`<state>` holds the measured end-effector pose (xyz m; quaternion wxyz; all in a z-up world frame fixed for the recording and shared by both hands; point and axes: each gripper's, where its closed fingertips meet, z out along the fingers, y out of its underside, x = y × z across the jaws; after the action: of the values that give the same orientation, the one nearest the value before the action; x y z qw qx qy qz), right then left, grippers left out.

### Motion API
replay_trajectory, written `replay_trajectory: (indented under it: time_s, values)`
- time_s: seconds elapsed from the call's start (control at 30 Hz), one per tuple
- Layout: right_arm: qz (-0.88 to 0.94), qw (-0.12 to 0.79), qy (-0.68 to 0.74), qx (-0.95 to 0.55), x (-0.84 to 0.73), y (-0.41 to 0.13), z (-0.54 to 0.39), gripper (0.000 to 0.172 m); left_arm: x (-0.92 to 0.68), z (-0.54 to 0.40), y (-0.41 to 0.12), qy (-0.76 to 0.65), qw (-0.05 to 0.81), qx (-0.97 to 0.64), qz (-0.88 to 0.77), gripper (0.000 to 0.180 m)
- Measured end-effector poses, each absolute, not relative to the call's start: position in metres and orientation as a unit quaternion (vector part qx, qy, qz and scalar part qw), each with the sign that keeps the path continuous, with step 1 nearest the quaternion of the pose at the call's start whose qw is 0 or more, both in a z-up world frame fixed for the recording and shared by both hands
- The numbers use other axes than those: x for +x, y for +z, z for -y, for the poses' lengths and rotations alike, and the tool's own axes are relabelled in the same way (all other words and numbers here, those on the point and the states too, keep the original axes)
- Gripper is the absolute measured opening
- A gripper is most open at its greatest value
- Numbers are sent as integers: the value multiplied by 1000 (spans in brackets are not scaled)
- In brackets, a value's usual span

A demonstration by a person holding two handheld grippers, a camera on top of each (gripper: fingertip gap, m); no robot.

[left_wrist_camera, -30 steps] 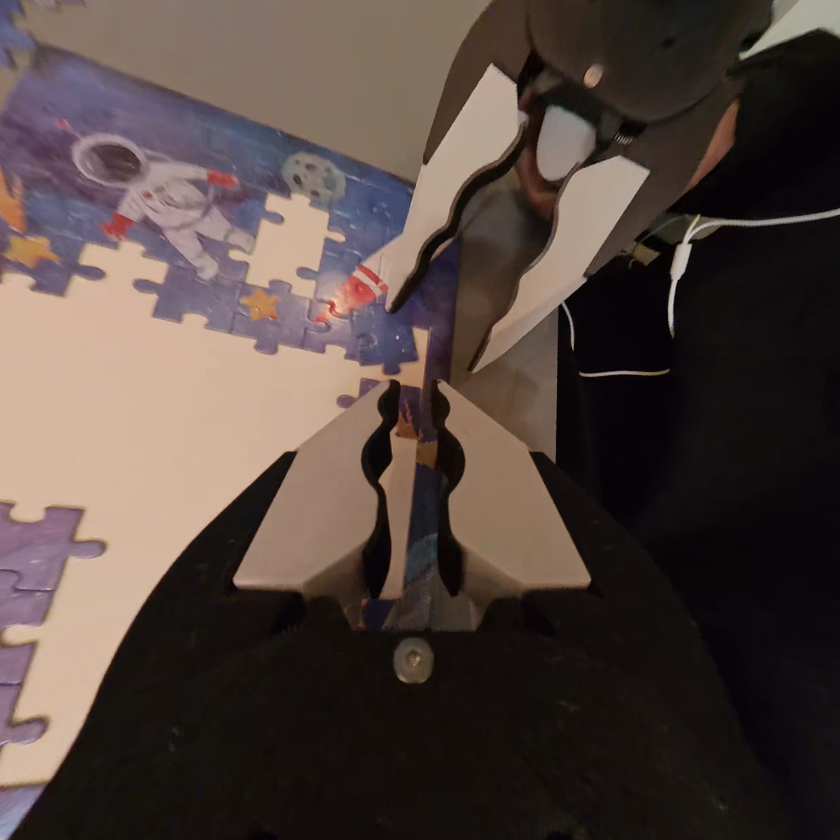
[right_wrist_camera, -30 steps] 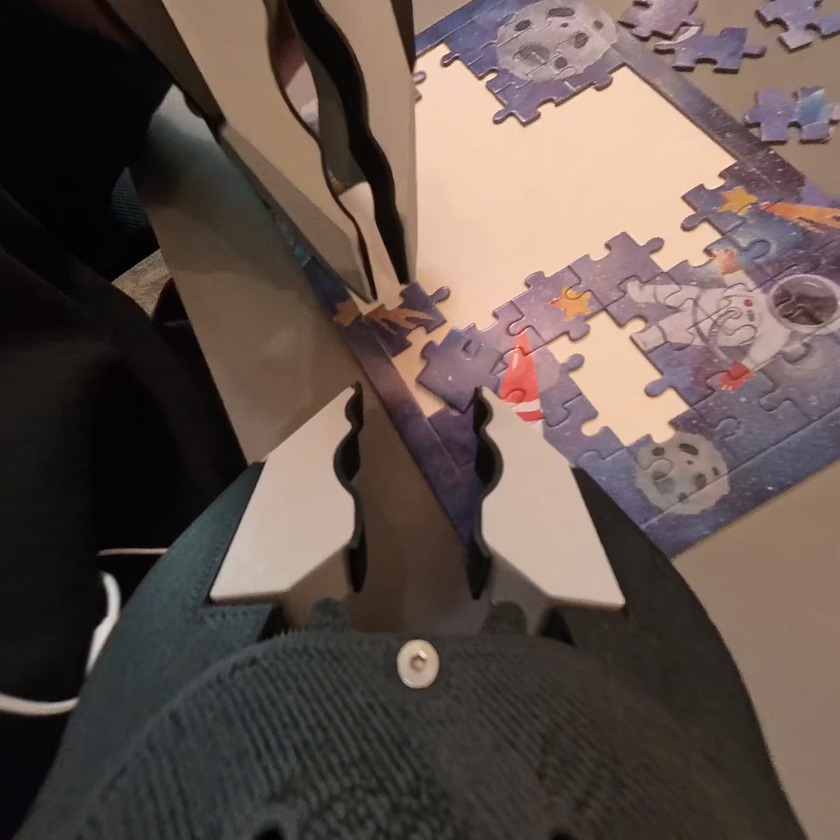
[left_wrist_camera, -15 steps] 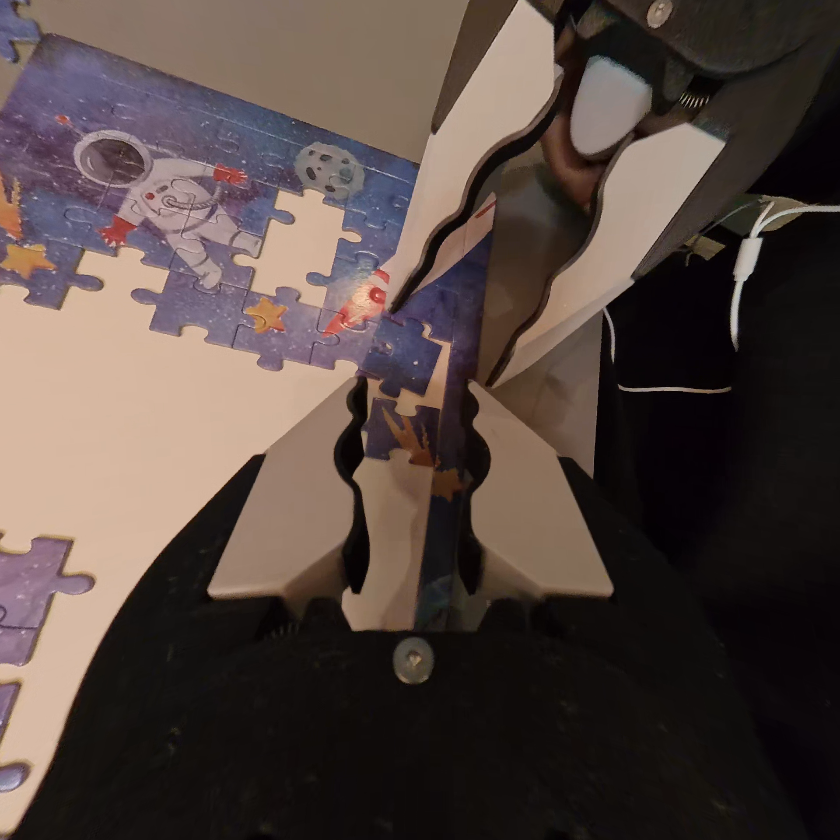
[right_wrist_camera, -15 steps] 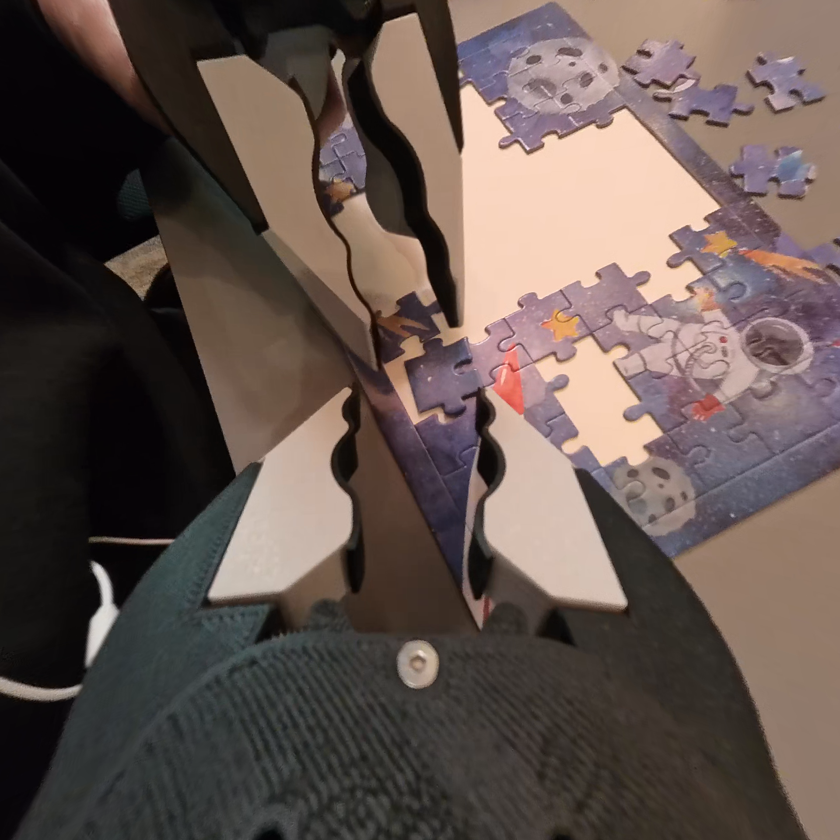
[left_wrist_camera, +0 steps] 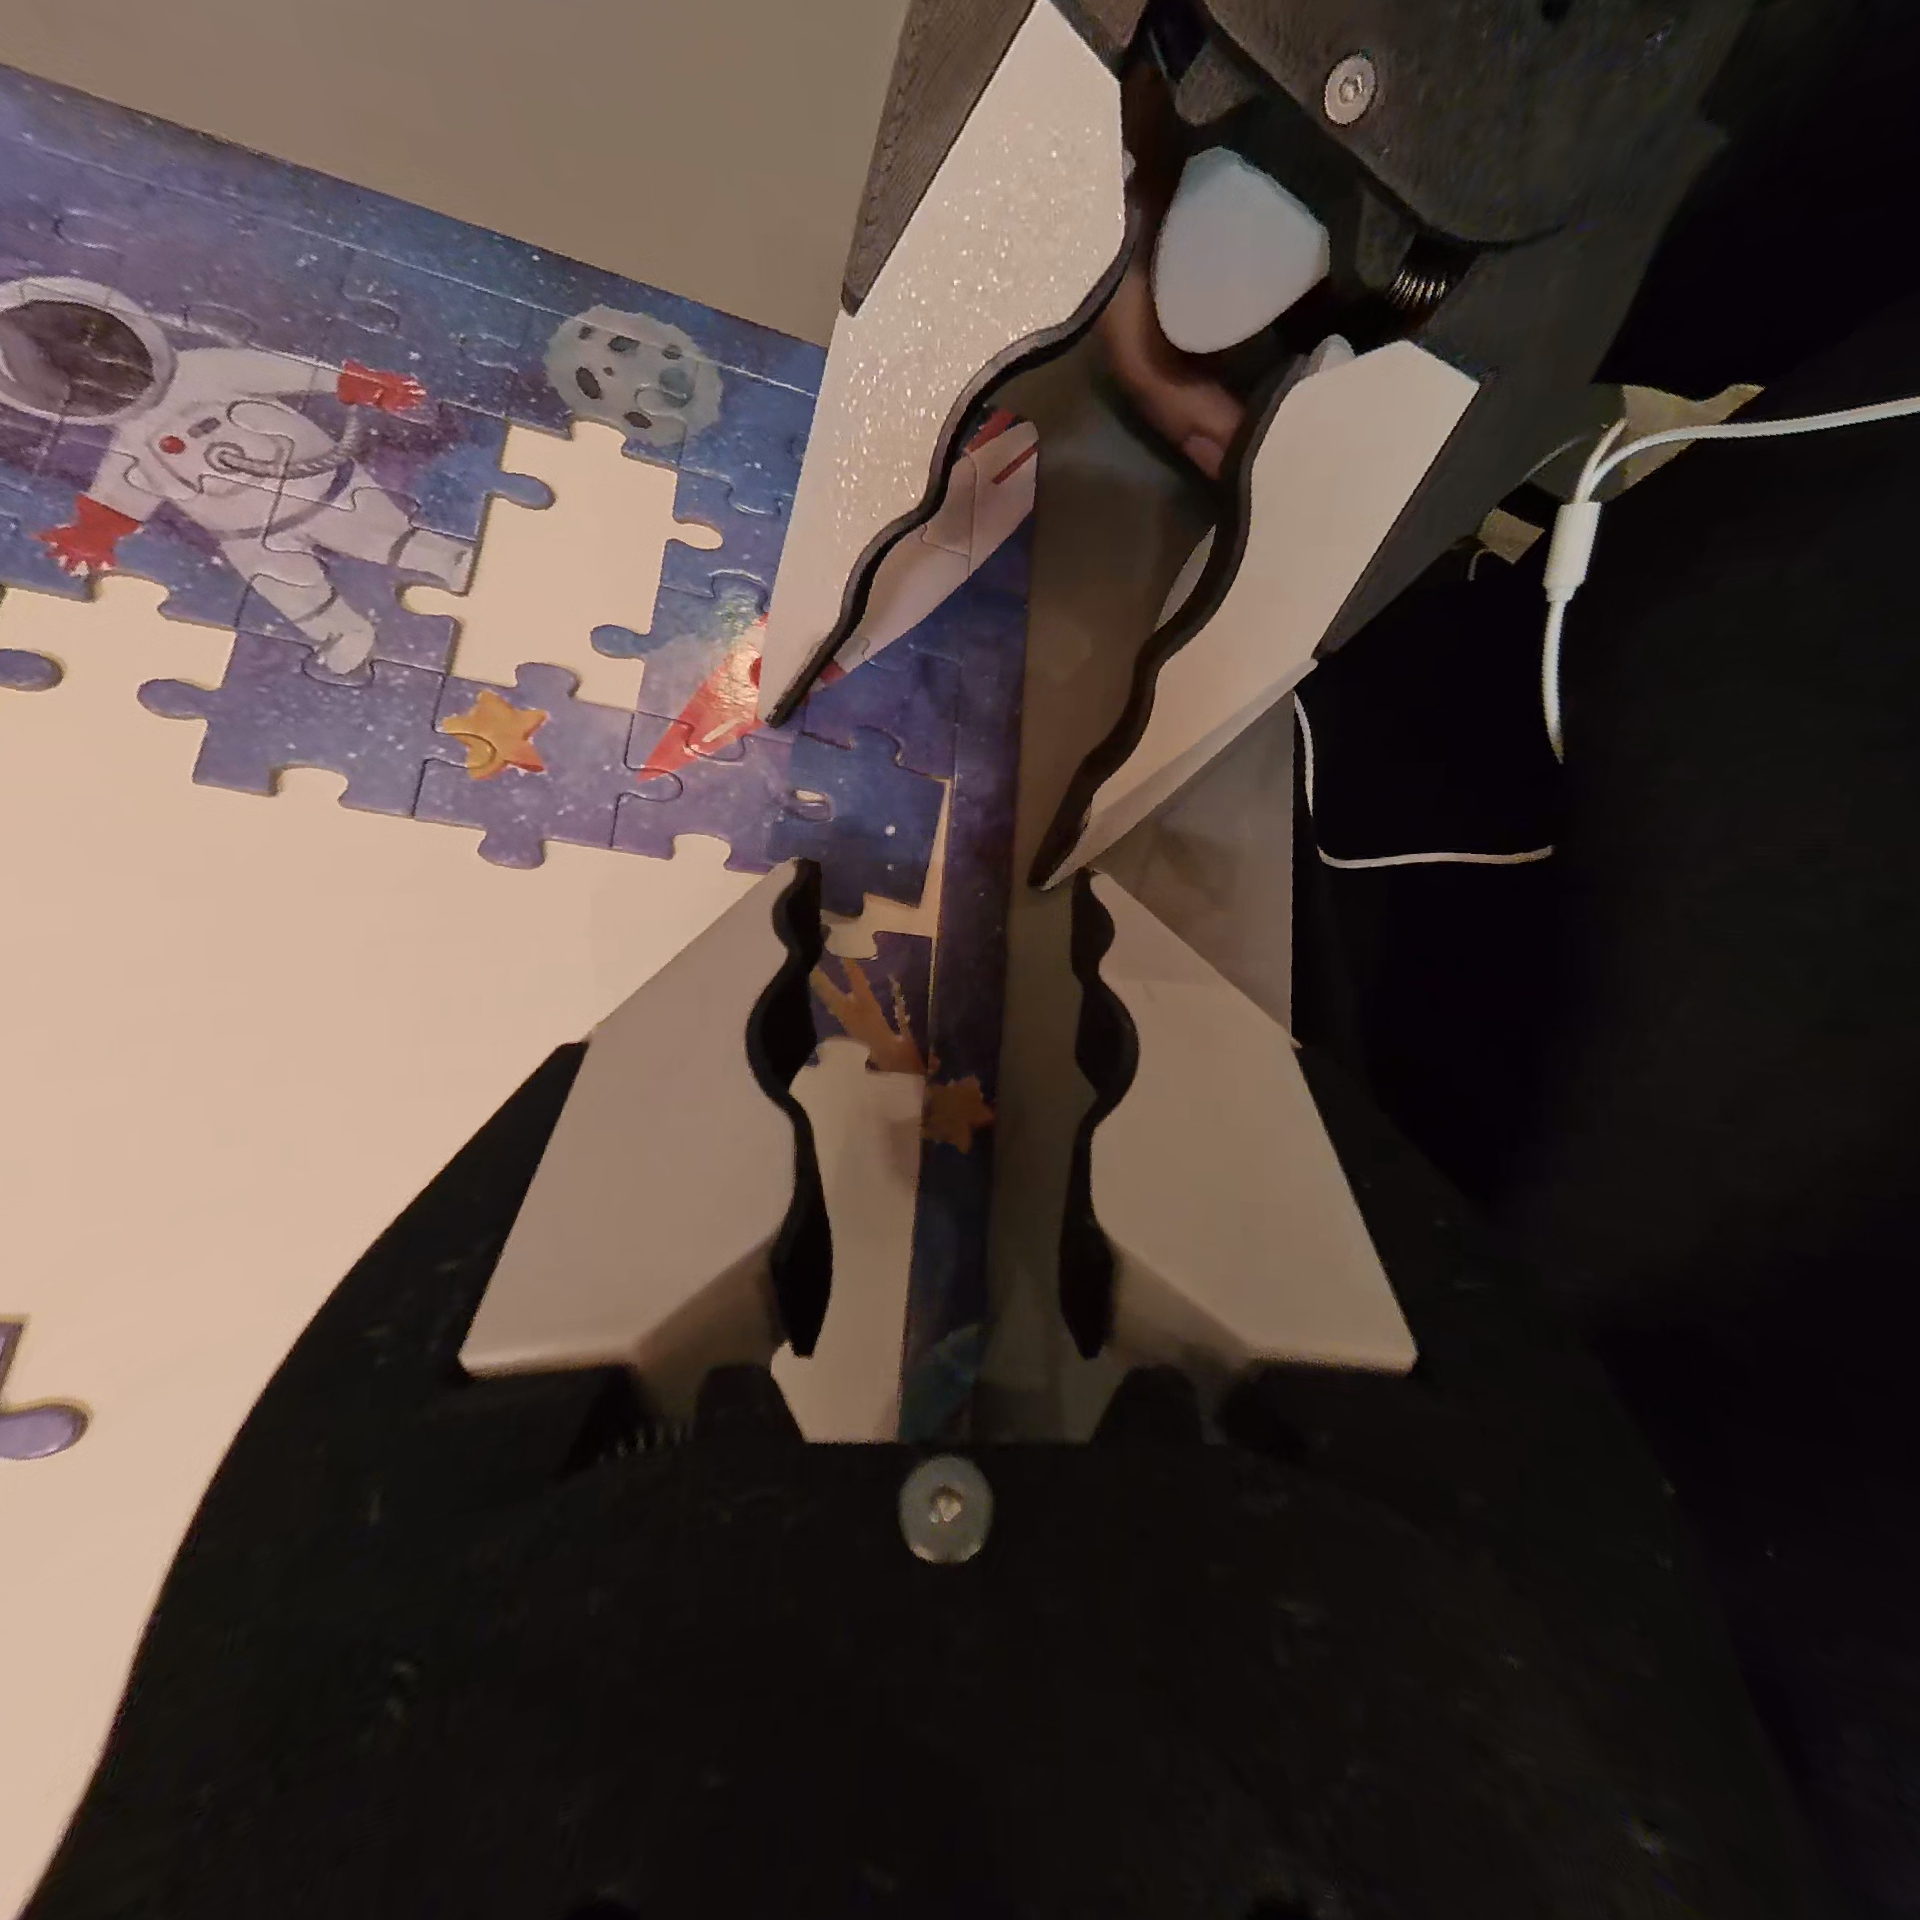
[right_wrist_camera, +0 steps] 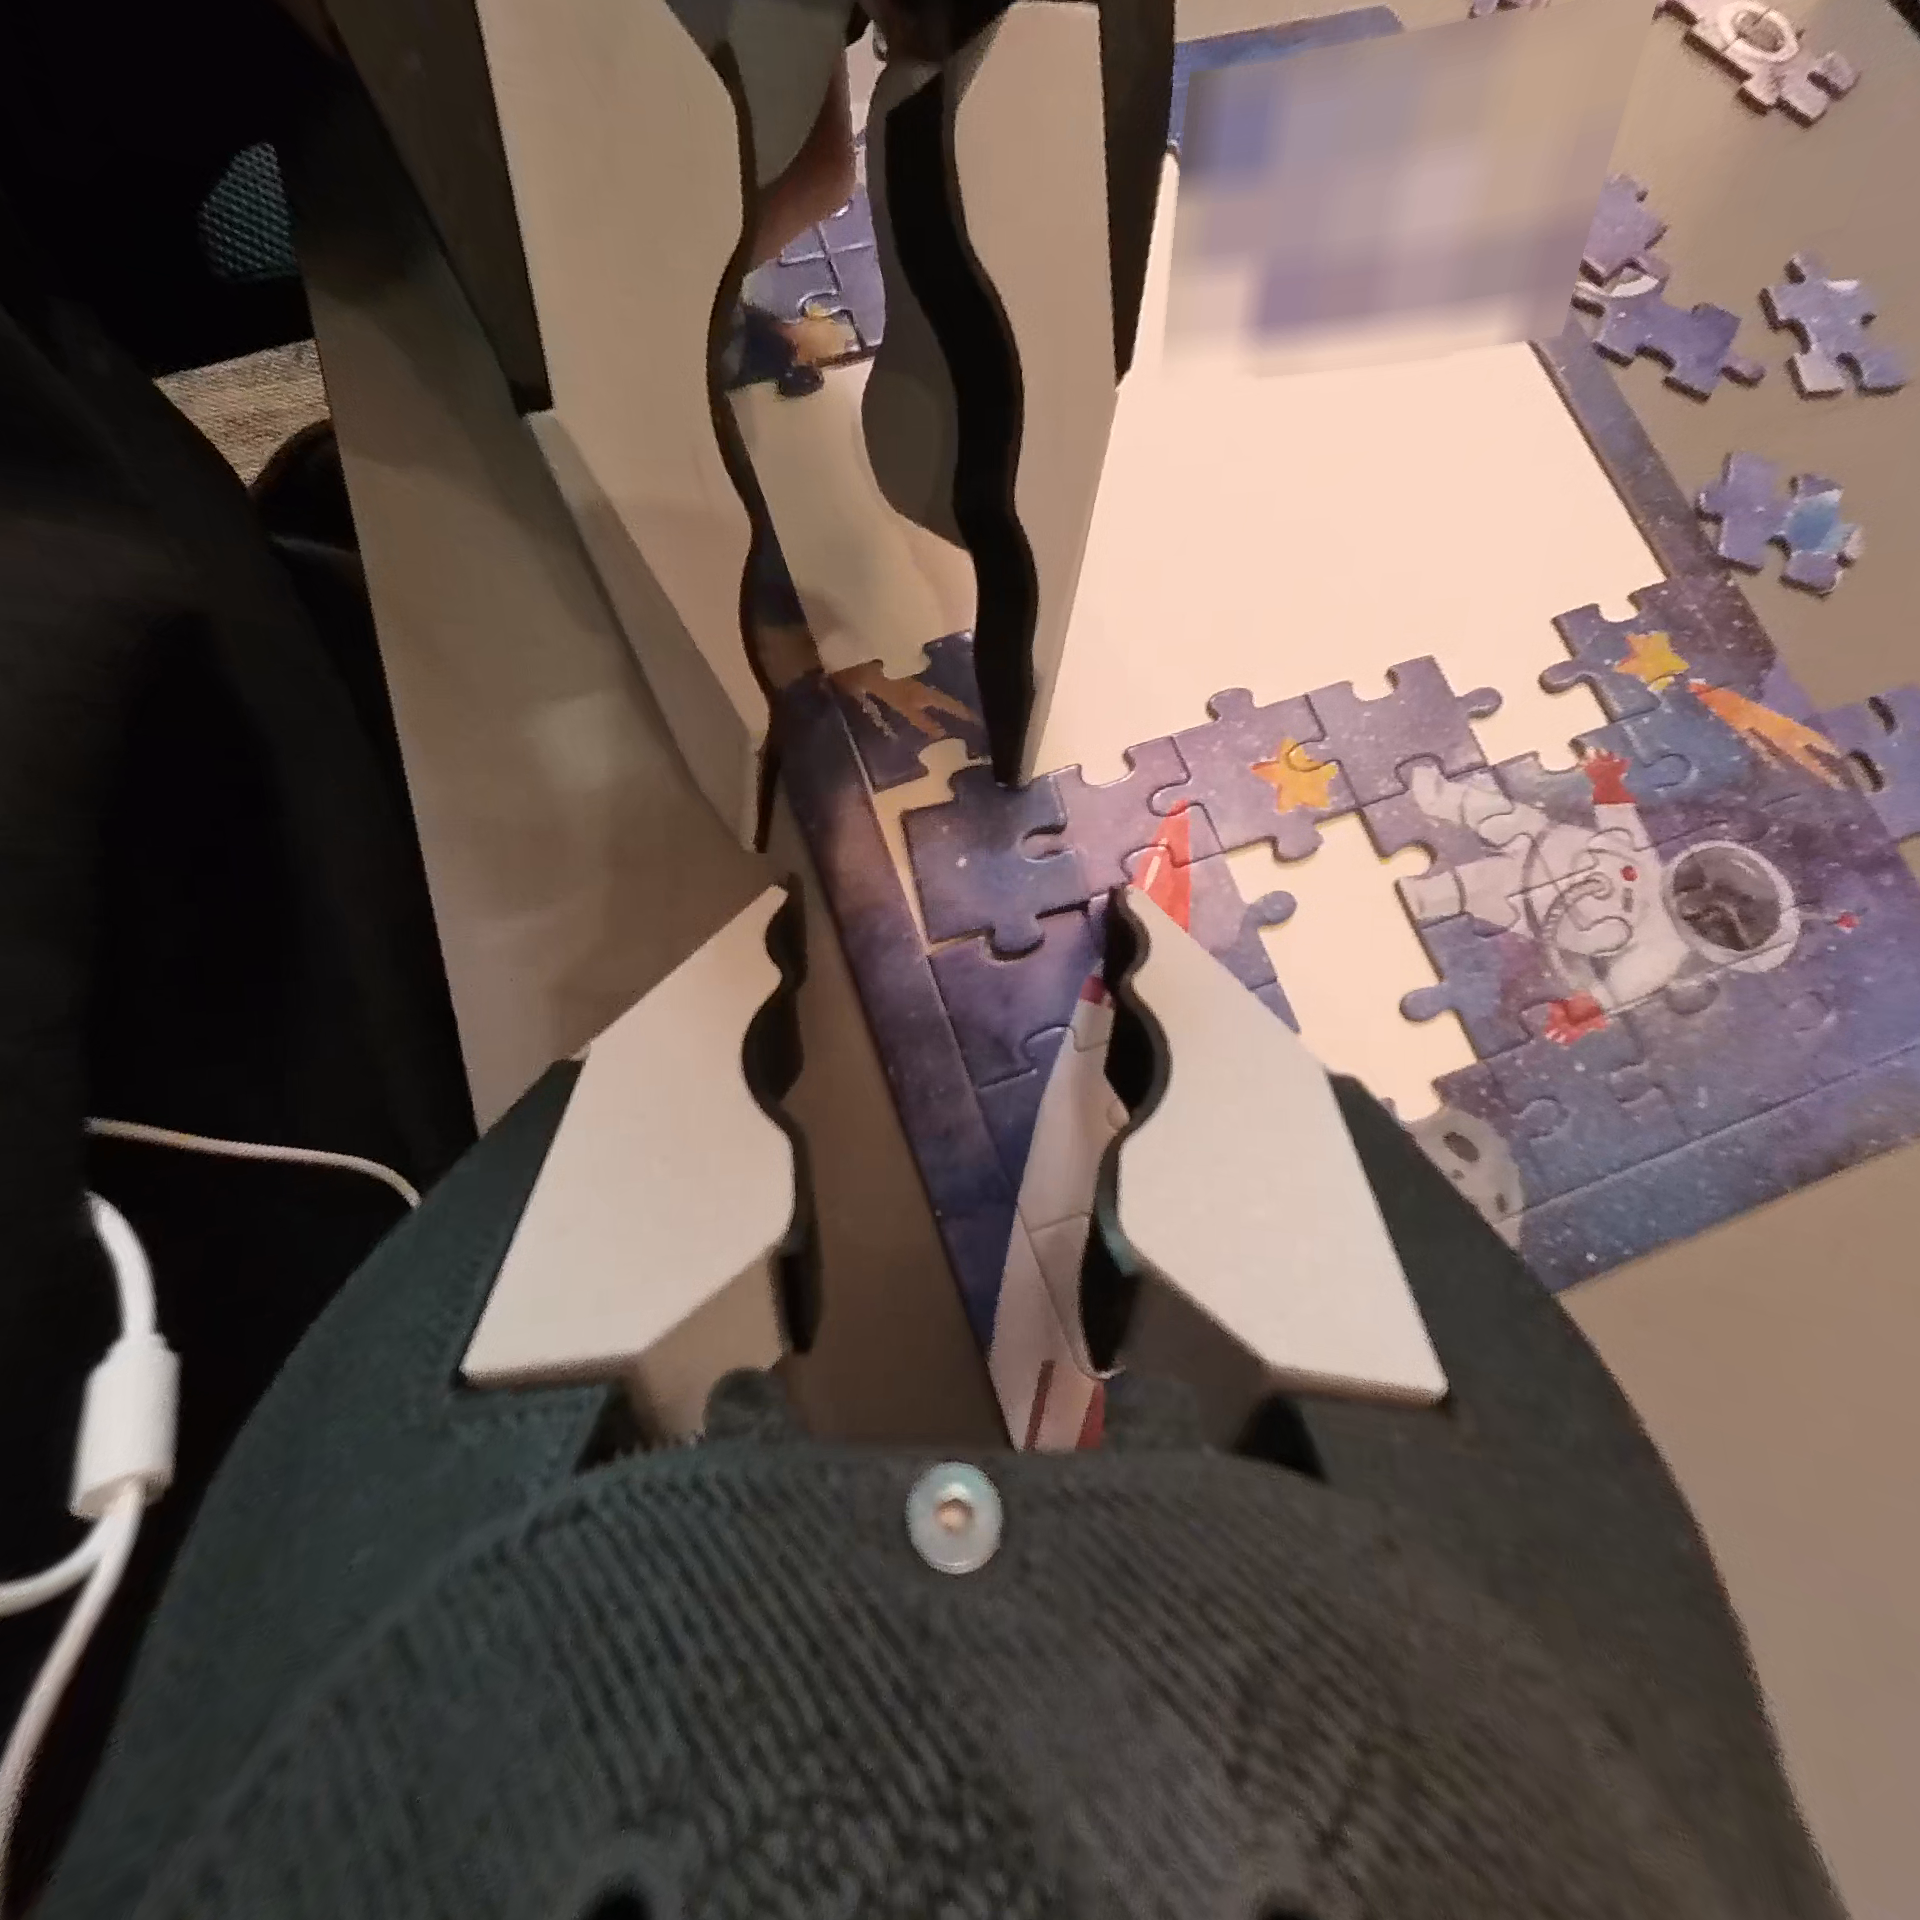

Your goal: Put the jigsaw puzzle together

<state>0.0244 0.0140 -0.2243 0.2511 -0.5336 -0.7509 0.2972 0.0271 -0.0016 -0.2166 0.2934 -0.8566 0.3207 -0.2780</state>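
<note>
Left tool (left_wrist_camera: 940, 883) open, empty, one fingertip on dark blue piece (right_wrist_camera: 997, 862) | right tool (right_wrist_camera: 951, 904) open, empty, at 6 o'clock | I press flat, gently, over jigsaw (right_wrist_camera: 1621, 1174).

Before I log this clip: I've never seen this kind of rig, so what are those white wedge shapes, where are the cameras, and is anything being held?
No robot here: a person holds two hand-held grippers, each with a camera looking along its two white fingers. One picture is from the left gripper, the other from the right gripper; each also shows the other gripper opposite. Below lies a partly finished space jigsaw puzzle in a white tray, with an astronaut and a rocket. Loose puzzle pieces lie on the grey table. Both grippers are open and hold nothing. One left finger touches a dark blue puzzle piece by the frame.
</note>
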Motion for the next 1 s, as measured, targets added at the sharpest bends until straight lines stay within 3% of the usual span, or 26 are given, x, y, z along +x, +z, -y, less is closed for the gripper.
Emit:
replay_trajectory:
  time_s: [1.0]
  values:
    - [758,256,316,-510,26,-221,-5,49,29,6,-217,-279,287,-853,-334,51]
